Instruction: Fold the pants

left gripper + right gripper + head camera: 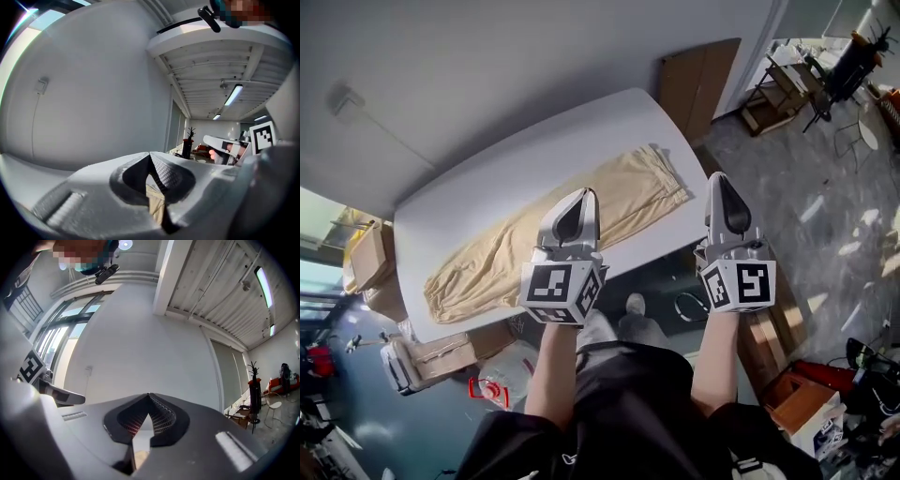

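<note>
Head view showed a white table (478, 197) with rounded corners beside a plain pale wall (487, 56), on a grey mottled floor (825, 225) — cardboard boxes (370, 262) stood at its left end. The beige pants (553, 230) lay flat and long across the table, soft and slightly wrinkled. The left gripper (581, 195) hung over them, the right gripper (719, 178) just past the table edge — both had their ribbed jaws closed together, holding nothing.

The pants (506, 248) are soft, creased beige cloth; the table (534, 150) is smooth, matt white.
</note>
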{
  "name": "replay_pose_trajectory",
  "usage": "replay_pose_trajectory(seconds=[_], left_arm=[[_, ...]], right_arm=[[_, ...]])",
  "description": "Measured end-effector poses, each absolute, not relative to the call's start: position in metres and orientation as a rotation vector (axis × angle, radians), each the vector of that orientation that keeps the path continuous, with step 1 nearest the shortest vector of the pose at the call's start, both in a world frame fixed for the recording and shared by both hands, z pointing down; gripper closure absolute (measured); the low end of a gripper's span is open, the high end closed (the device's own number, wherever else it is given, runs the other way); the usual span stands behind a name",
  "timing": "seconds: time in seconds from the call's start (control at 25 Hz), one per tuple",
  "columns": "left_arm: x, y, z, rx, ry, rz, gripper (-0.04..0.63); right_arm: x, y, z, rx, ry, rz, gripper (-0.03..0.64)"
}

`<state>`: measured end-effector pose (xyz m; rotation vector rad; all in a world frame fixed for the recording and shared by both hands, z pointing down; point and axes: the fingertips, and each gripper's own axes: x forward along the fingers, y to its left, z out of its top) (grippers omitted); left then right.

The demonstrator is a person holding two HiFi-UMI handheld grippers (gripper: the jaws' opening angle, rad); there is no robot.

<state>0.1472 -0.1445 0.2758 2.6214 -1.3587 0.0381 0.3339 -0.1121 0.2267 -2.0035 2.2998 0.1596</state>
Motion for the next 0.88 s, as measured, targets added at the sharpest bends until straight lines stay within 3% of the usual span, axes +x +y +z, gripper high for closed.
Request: replay_pose_trajectory(seconds=[0.16, 0.24, 0.88], left_arm=[[0.142, -0.156, 0.293, 2.598, -1.305, 0.061, 0.587], [0.147, -0.159, 0.293, 2.619, -1.250, 0.039, 0.531], [0.188, -0.195, 0.387, 2.530, -1.124, 0.209, 0.557]], right_arm=[[0.318, -0.120, 0.243, -2.024, 2.376, 0.127, 0.612], [0.323, -0.127, 0.252, -2.078, 2.363, 0.086, 0.612], [0.361, -0.169, 0.399, -2.279, 2.406, -0.444, 0.469]])
